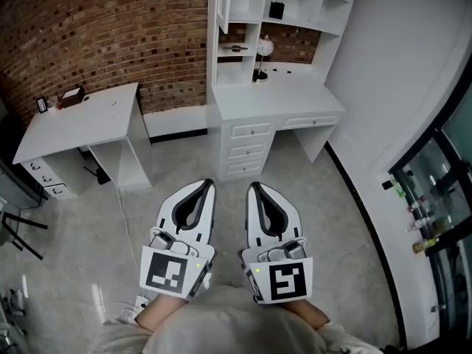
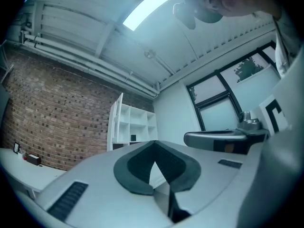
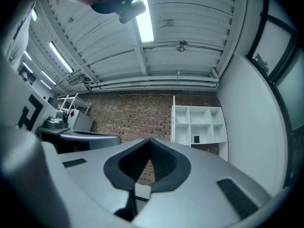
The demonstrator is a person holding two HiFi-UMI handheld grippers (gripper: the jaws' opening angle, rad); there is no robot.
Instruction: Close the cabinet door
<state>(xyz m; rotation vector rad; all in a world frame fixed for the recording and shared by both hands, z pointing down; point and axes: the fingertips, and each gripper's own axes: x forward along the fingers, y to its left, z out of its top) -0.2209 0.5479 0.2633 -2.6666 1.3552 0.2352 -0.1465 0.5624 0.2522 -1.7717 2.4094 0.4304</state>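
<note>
A white shelf unit [image 1: 325, 6] stands on a white desk against the brick wall, far ahead of me. Its cabinet door [image 1: 223, 0] at the upper left hangs swung open; the same door [image 2: 116, 121] shows edge-on in the left gripper view and again [image 3: 173, 118] in the right gripper view. My left gripper [image 1: 209, 183] and right gripper [image 1: 252, 186] are held side by side over the floor, pointing toward the unit and well short of it. Both have their jaw tips meeting, with nothing between them [image 2: 154, 141] [image 3: 150, 140].
A second white desk [image 1: 74, 120] with drawers stands at the left by the brick wall. Drawers [image 1: 249, 150] sit under the shelf unit's desk. A glass-fronted case [image 1: 431, 198] lines the right wall, black chair legs [image 1: 22, 231] are at far left, and a cable [image 1: 122, 201] lies on the floor.
</note>
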